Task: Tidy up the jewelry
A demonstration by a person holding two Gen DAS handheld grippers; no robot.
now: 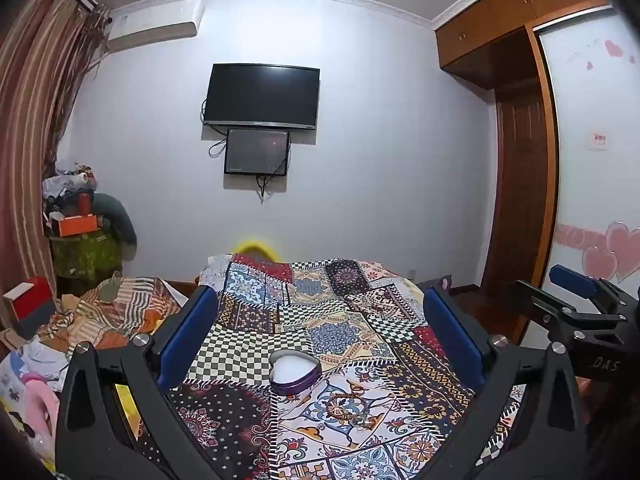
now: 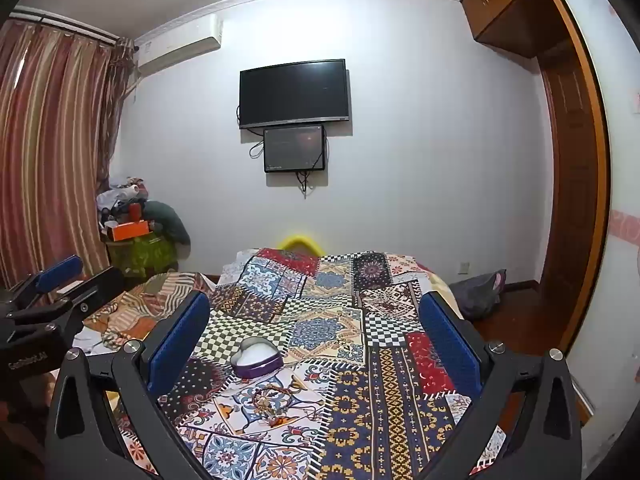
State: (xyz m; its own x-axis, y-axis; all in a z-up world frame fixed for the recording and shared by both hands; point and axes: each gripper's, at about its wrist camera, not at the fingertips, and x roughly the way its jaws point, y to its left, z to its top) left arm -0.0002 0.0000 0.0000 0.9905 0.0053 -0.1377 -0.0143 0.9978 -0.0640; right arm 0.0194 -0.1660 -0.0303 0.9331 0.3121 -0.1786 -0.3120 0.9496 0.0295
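An open heart-shaped purple box (image 1: 295, 372) with a white lining sits on the patterned bedspread (image 1: 360, 320); it also shows in the right wrist view (image 2: 256, 358). Small jewelry pieces (image 1: 356, 420) lie on the cloth just in front of the box, hard to make out against the pattern; in the right wrist view they form a loose tangle (image 2: 274, 408). My left gripper (image 1: 320, 308) is open and empty, held above the bed behind the box. My right gripper (image 2: 316, 312) is open and empty, beside the left one (image 2: 60, 276).
Crumpled striped bedding (image 1: 120, 312) and clothes lie to the left. A cluttered stand (image 1: 80, 232) is in the far left corner. A TV (image 1: 262, 96) hangs on the far wall. A wooden wardrobe (image 1: 520, 200) and a dark bag (image 2: 480, 292) are at right.
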